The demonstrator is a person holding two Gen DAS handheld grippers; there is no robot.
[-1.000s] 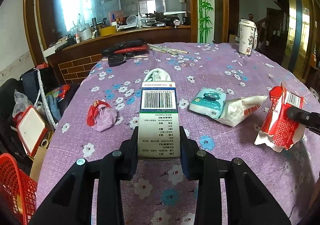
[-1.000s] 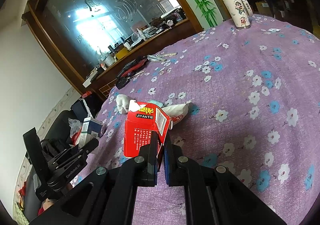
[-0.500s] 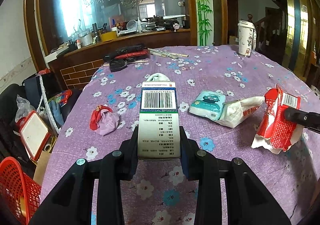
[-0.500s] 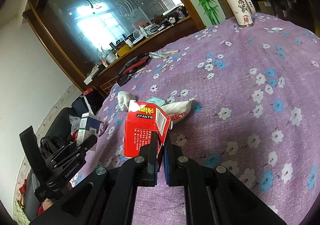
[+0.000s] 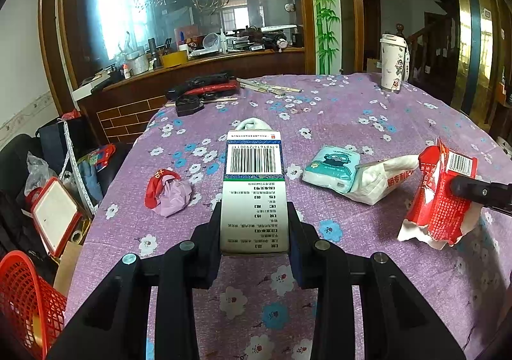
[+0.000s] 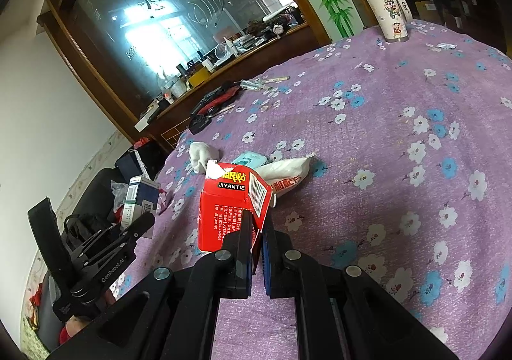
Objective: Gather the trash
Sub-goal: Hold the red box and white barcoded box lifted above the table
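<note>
Red mesh basket (image 5: 25,299) at lower left looks like the bin: carry both pieces there level, grips firm. Centre frame, left gripper (image 5: 255,225) clamps the white barcode box (image 5: 254,187). Far right, right gripper (image 6: 257,225) pinches the torn red carton (image 6: 230,206) tight.

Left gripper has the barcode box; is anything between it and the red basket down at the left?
Nothing visible does. The box is clamped in the left gripper above the table; the red basket sits lower left, past the table's edge.
</note>
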